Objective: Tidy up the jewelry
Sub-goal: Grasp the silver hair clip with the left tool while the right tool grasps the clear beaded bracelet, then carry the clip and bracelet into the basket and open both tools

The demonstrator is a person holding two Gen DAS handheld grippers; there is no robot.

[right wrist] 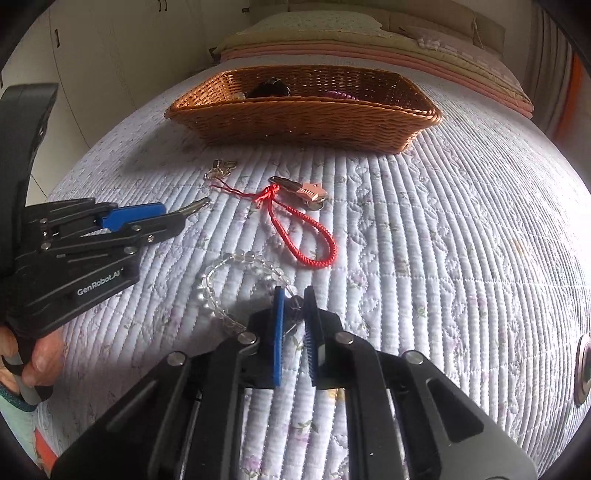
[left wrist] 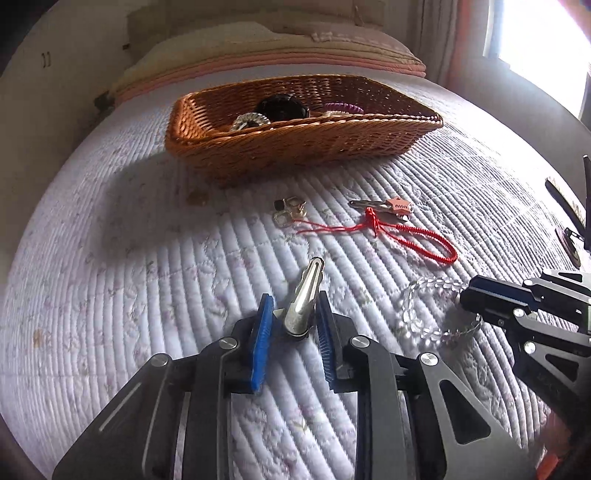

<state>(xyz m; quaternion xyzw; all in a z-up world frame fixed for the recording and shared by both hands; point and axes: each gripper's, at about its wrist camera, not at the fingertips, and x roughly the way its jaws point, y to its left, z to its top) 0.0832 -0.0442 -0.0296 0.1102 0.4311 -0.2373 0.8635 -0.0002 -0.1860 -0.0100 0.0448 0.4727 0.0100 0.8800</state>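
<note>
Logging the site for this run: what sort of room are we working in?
Probably a bedroom: the work surface is a quilted bedspread, with stacked pillows at the head and wardrobe doors alongside.

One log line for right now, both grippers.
left gripper: shut on silver hair clip | right gripper: shut on clear bead bracelet | basket: ahead

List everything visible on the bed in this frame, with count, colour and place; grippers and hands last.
basket: one, brown wicker, far end of quilt; holds dark, clear and purple pieces
quilt: one, pale lilac, under everything
red cord: one, middle of quilt
pink hair clip: one, beside the cord's knot
small charms: a cluster, gold-toned, left of cord
silver hair clip: one, between left gripper's pads
clear bead bracelet: one, at right gripper
left gripper: black, blue pads
right gripper: black, shut on bracelet
hand: one, holding left gripper
</note>
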